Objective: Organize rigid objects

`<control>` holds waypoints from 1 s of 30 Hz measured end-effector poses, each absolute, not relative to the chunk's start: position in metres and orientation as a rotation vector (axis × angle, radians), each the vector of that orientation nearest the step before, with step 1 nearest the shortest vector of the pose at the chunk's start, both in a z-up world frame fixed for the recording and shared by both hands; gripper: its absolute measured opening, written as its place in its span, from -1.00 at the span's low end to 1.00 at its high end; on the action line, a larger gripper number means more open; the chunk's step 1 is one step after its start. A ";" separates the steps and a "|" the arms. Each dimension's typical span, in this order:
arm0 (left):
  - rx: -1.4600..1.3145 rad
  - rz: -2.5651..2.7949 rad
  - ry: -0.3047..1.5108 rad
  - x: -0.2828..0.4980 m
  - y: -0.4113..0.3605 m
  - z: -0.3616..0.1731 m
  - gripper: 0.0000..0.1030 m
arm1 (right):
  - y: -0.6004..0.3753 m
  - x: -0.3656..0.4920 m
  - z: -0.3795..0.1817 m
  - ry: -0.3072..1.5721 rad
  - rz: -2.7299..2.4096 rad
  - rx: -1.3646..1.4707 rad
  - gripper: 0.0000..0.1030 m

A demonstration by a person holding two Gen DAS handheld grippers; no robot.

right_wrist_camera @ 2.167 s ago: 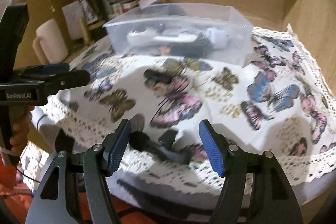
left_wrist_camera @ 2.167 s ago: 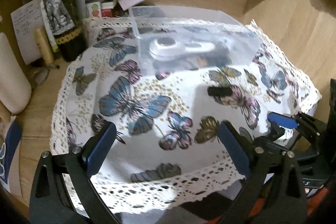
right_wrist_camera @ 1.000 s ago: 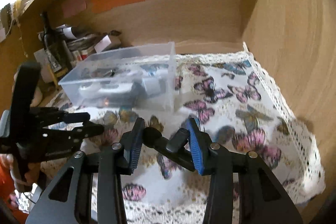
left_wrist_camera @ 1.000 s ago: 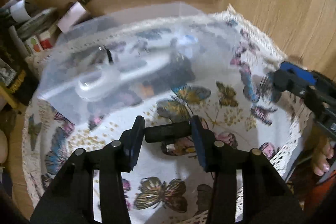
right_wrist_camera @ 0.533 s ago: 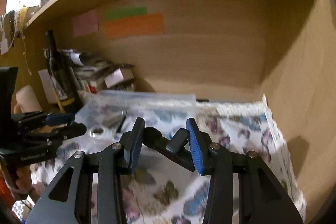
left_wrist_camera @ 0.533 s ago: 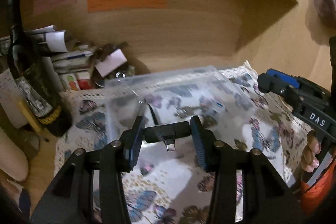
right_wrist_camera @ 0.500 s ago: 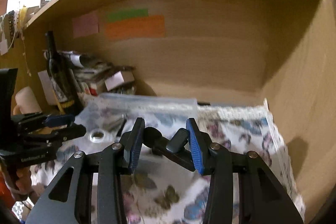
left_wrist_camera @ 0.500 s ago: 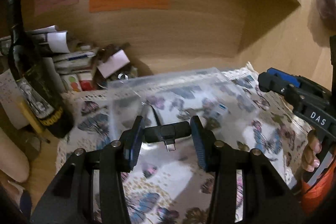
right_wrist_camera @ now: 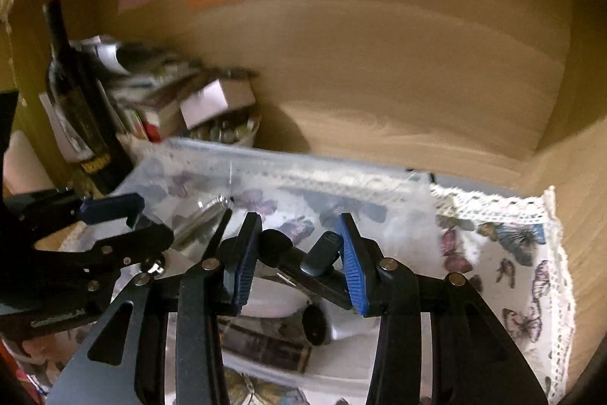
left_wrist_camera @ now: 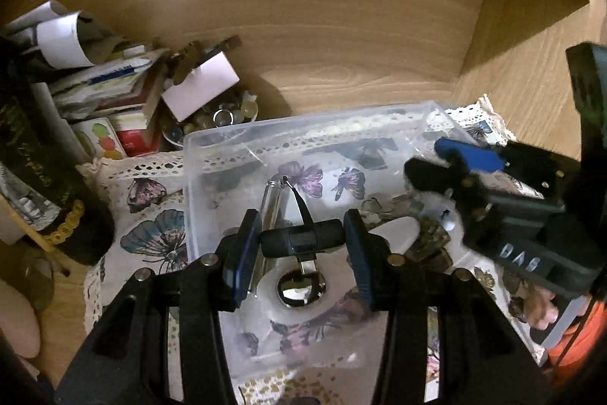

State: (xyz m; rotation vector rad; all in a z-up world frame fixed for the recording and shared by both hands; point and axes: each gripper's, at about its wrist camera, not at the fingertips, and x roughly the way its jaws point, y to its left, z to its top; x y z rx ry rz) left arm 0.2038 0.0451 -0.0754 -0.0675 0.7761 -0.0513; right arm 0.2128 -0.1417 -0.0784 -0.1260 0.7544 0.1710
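My left gripper (left_wrist_camera: 302, 245) is shut on a small black USB stick (left_wrist_camera: 303, 242) and holds it above the open clear plastic bin (left_wrist_camera: 212, 139). My right gripper (right_wrist_camera: 296, 253) is shut on a black clip-like tool (right_wrist_camera: 303, 260), also above the bin (right_wrist_camera: 288, 162). The bin holds a white round item (left_wrist_camera: 299, 295), a metal tube (left_wrist_camera: 271, 204) and other small things. The right gripper shows at the right of the left wrist view (left_wrist_camera: 466, 158); the left gripper shows at the left of the right wrist view (right_wrist_camera: 110, 207).
The bin stands on a butterfly-print lace cloth (right_wrist_camera: 504, 253) on a wooden desk nook. A dark wine bottle (right_wrist_camera: 81, 116), stacked papers and boxes (left_wrist_camera: 114, 90) and a bowl of small items (left_wrist_camera: 220, 116) crowd the back left. Wooden walls (left_wrist_camera: 379, 25) close the back and right.
Both grippers closed on their objects on the cloth, lifted them and moved forward. They now hang over the bin's opening, closer and lower than half a second ago.
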 end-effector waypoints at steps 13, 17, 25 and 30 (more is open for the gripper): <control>-0.087 -0.051 0.710 0.182 0.048 -0.051 0.22 | -0.150 0.198 -0.061 0.737 0.161 -0.101 0.07; -0.056 -0.051 0.638 0.158 0.042 -0.031 0.30 | -0.156 0.170 -0.035 0.655 0.160 -0.092 0.39; -0.039 -0.026 0.475 0.095 0.031 0.000 0.87 | -0.158 0.095 0.006 0.473 0.160 -0.069 1.00; -0.025 -0.029 0.395 0.058 0.027 0.016 0.99 | -0.161 0.062 0.014 0.430 0.138 -0.080 1.00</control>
